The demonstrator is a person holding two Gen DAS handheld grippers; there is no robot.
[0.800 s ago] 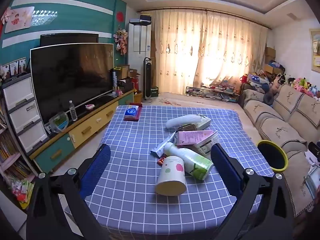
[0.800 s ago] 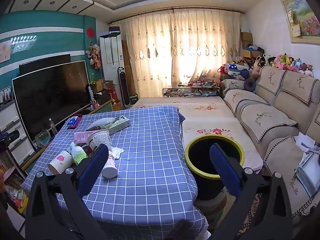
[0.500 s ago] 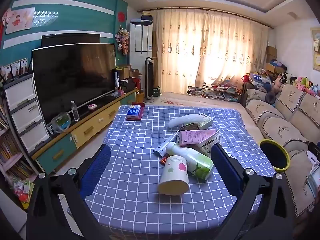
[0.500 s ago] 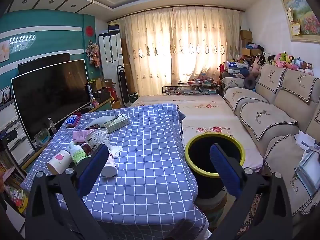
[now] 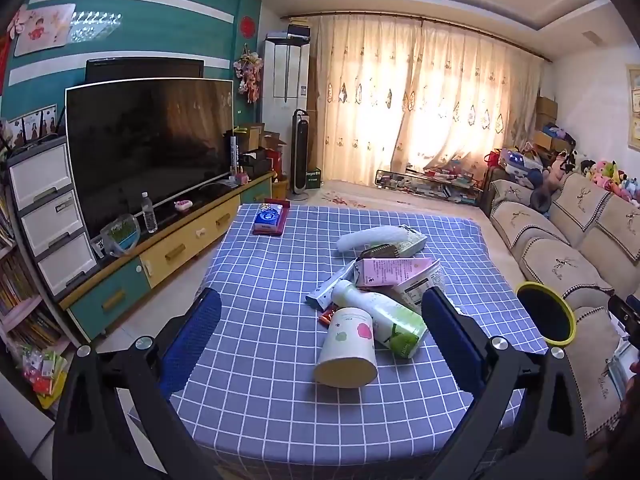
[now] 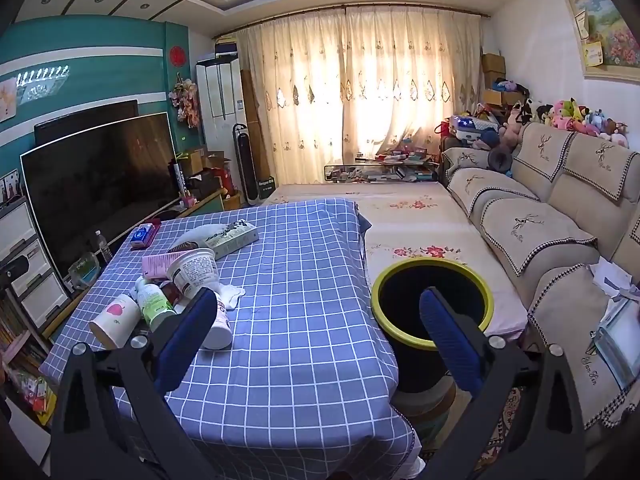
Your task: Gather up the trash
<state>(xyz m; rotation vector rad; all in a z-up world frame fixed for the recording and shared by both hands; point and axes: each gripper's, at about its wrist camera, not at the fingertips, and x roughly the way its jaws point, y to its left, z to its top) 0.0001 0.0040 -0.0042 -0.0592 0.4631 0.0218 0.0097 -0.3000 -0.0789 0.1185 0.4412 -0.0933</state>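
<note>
A heap of trash lies on the blue checked table (image 5: 260,360): a tipped paper cup with an apple print (image 5: 347,347), a white and green bottle (image 5: 382,322), a pink carton (image 5: 394,271), a white tub (image 6: 194,271) and a long box (image 6: 236,238). A black bin with a yellow rim (image 6: 432,304) stands at the table's right side, also in the left wrist view (image 5: 546,318). My left gripper (image 5: 320,336) is open and empty, above the table's near edge facing the heap. My right gripper (image 6: 320,332) is open and empty, over the table's right part beside the bin.
A blue and red pack (image 5: 270,219) lies at the table's far left corner. A large TV (image 5: 148,148) on a low cabinet (image 5: 168,252) lines the left wall. A beige sofa (image 6: 560,216) runs along the right. Curtains (image 6: 360,96) close the far end.
Both grippers have shifted slightly; the left view has drifted a little so the heap sits a bit further right. Nothing has been gripped or moved on the table.
</note>
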